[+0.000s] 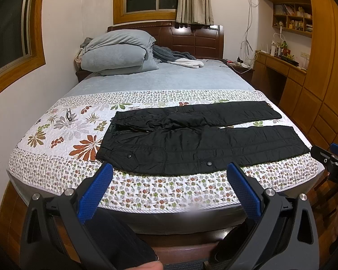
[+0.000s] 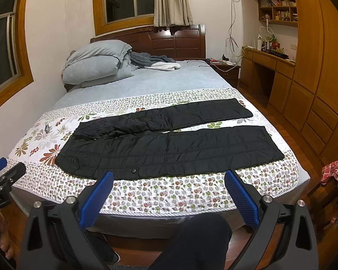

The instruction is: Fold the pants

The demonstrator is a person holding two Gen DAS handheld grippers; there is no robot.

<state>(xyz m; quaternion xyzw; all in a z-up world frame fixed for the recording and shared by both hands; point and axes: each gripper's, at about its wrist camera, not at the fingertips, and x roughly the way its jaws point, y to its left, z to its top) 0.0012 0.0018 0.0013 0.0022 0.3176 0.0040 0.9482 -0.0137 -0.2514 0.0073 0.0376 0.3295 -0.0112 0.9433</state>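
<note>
Black quilted pants lie flat and unfolded across the foot of the bed, waistband to the left and both legs spread apart pointing right. They also show in the right wrist view. My left gripper is open and empty, held short of the near edge of the pants. My right gripper is open and empty too, likewise just before the near leg. The right gripper's tip shows at the right edge of the left wrist view.
The bed carries a floral quilt, with glasses at its left. Folded grey bedding and a blanket lie by the headboard. A wooden desk and wardrobe line the right wall. A chair with checked cloth stands right.
</note>
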